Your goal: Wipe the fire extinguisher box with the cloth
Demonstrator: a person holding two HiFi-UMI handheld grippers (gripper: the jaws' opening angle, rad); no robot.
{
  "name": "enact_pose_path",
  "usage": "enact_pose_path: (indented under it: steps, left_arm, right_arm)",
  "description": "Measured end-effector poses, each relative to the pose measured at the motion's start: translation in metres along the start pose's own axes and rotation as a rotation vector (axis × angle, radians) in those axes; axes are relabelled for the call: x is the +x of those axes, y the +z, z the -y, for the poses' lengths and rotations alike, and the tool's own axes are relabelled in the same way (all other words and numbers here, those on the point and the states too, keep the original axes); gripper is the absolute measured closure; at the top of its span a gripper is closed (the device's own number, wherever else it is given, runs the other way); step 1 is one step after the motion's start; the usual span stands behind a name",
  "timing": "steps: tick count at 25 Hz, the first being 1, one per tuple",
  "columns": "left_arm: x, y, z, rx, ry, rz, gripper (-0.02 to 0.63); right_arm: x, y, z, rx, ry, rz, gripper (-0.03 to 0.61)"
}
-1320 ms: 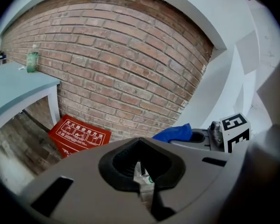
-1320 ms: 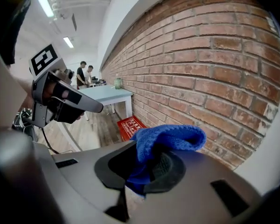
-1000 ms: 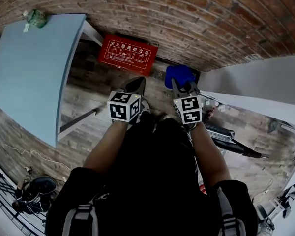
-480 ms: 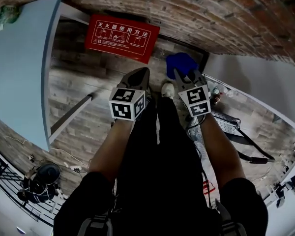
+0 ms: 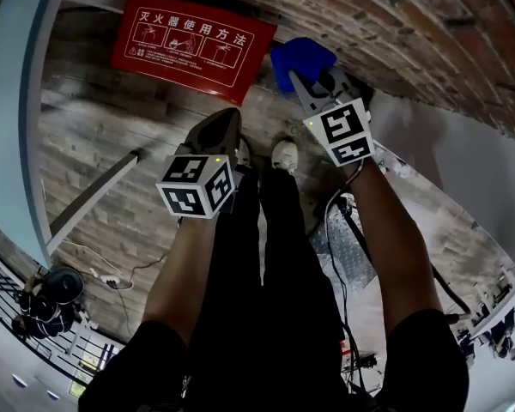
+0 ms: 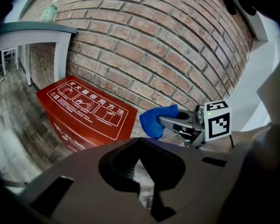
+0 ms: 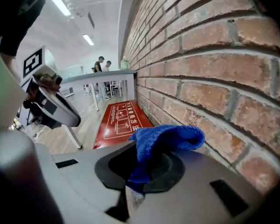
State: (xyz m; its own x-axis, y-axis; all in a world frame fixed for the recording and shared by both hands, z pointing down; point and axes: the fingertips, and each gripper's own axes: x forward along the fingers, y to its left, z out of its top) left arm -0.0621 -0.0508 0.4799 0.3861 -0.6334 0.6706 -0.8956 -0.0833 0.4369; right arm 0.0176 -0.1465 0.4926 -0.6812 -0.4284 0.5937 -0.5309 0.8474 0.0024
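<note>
The red fire extinguisher box (image 5: 193, 41) sits on the floor against the brick wall. My left tongs (image 5: 228, 118) hang above the floor in front of it, pressed together with nothing in them. Further right, my right tongs (image 5: 295, 82) are clamped on the blue cloth (image 5: 302, 57), close to the wall just beside the box's right end.

Both arms reach forward, left tool (image 5: 229, 118) closed and empty, right tool (image 5: 299, 82) pinching the blue cloth (image 5: 302, 56).
</note>
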Motion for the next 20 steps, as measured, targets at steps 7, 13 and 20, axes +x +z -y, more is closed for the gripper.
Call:
enact_pose_path:
  steps: [7,13,20]
  left_arm:
    - [0.006,-0.042,0.007,0.045,-0.022,-0.059,0.618]
    - [0.013,-0.065,-0.007,0.006,-0.007,-0.086,0.618]
    - [0.024,-0.057,-0.016,0.017,0.011,-0.062,0.618]
  right_arm:
    - [0.052,-0.007,0.025,-0.086,-0.007,0.006,0.532]
    - [0.068,-0.012,0.016,-0.084,0.039,0.028,0.532]
    - [0.068,-0.034,-0.034,-0.09,0.162,0.008,0.532]
